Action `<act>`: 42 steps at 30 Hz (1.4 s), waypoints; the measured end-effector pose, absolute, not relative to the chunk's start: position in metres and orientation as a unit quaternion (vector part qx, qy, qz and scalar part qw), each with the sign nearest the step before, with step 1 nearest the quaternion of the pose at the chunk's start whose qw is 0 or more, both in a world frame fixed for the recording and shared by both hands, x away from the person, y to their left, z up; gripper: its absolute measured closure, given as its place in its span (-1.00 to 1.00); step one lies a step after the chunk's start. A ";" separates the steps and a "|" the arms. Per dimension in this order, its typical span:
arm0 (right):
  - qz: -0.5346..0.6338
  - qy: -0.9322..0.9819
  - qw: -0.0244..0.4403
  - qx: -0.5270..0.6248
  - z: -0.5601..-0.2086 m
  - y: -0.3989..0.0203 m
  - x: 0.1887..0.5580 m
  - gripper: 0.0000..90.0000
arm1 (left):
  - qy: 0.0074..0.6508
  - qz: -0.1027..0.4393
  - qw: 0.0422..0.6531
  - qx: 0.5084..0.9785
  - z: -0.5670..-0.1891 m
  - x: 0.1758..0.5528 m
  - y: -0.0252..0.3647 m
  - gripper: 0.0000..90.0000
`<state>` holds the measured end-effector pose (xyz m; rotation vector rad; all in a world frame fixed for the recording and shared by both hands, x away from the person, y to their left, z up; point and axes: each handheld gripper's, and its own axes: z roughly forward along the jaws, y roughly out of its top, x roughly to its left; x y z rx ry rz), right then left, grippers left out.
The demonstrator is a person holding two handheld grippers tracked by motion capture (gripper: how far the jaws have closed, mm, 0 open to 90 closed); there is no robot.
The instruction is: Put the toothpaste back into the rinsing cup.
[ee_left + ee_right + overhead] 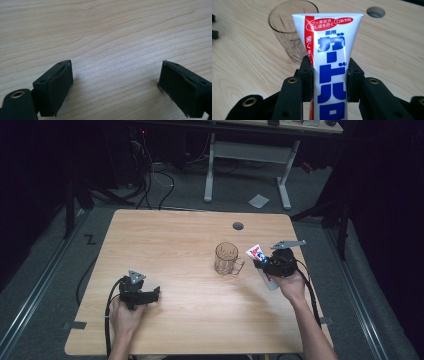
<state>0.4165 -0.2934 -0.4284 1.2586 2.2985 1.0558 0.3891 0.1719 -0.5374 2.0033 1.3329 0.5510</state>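
Right tongs [330, 75] clamped on tube [329, 62] at mid-body, 1 jaw pressing each side, flat crimped end up. In high view, right tongs [263, 265] and tube [261, 265] raised over right part of bench [165, 240], tube tilted with crimped end toward mug [227, 258]. Mug: clear glass, upright on bench, just beside tube's left, handle toward tube; not touching as far as can be told. In right gripper view, mug [289, 35] directly behind tube.

Left tongs [116, 87] wide open, nothing between jaws, bare wood between them. In high view, left tongs [145, 295] low over bench near front-left, well apart from mug and tube.

Open room: broad bare span of bench between both tongs; left half and rear strip also bare. Round cable hole [238, 226] near rear edge, behind mug. Right tongs near right edge of bench; left tongs near front edge.

Writing on tube: white body, red stripe down 1 side, large blue Japanese characters; small red labels near crimp reading "フッ素配合", "むし歯を防ぐ", "口臭予防", then "薬用". Lower print cut off by frame.
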 end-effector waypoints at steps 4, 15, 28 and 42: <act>0.384 0.801 0.157 0.432 -0.422 -0.288 0.412 0.46 | 0.510 0.210 0.330 0.766 -0.537 0.389 0.172 -0.73; 0.416 0.798 0.157 0.408 -0.408 -0.273 0.410 0.46 | 0.509 0.210 0.330 0.766 -0.537 0.389 0.172 -0.73; 0.423 0.802 0.154 0.392 -0.401 -0.249 0.424 0.45 | 0.509 0.214 0.330 0.766 -0.537 0.388 0.171 -0.70; 0.441 0.792 0.161 0.391 -0.389 -0.240 0.438 0.45 | 0.508 0.213 0.333 0.766 -0.537 0.388 0.171 -0.68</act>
